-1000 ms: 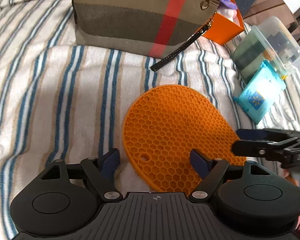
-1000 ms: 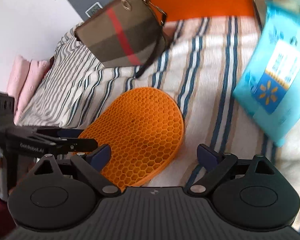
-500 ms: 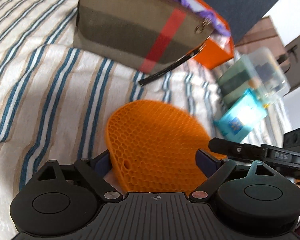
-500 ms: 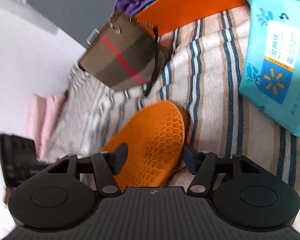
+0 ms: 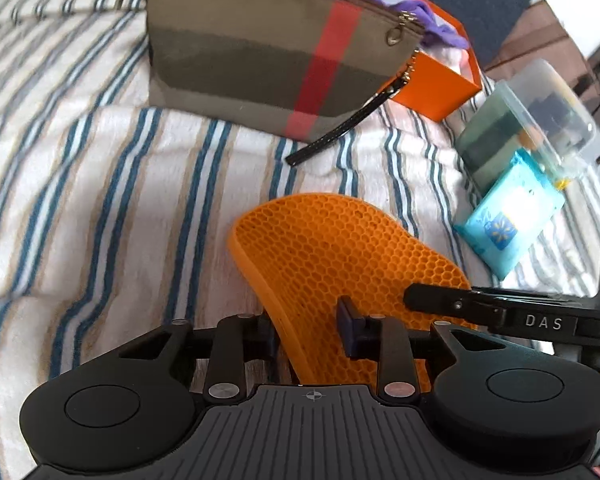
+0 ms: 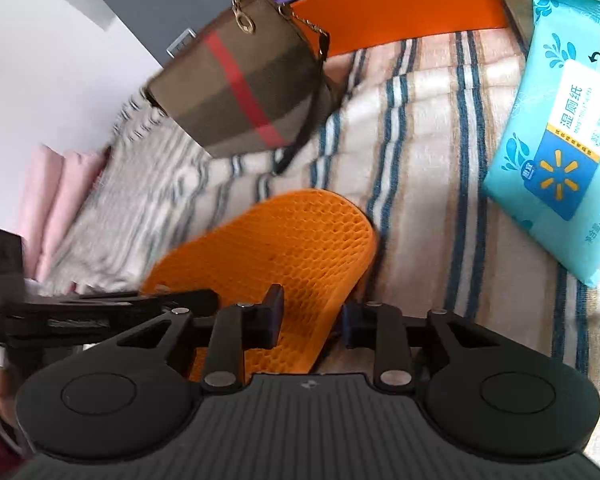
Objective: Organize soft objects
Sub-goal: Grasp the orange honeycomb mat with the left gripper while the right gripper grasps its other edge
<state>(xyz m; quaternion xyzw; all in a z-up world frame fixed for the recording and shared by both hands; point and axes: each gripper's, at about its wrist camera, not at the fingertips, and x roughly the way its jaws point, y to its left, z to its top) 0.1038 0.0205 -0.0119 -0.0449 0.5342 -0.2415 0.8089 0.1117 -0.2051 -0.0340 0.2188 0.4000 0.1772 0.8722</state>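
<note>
An orange honeycomb silicone mat [image 5: 340, 248] is lifted and curled above the striped blanket [image 5: 100, 184]. My left gripper [image 5: 306, 330] is shut on its near left edge. My right gripper [image 6: 312, 316] is shut on its near right edge; the mat [image 6: 284, 240] bends up between the jaws. The right gripper's fingers [image 5: 452, 300] show in the left wrist view at the mat's right side. The left gripper's fingers [image 6: 148, 302] show in the right wrist view at lower left.
A brown plaid pouch [image 5: 268, 60] with a red stripe and wrist strap lies behind the mat. An orange box [image 5: 436, 80] holding purple cloth stands behind it. A blue wipes pack [image 6: 556, 136] and a clear plastic container [image 5: 532, 120] lie right. Pink fabric [image 6: 56, 200] is far left.
Both grippers closed on opposite edges of the orange mat. The mat went from lying flat on the blanket to being raised and folded upward between them.
</note>
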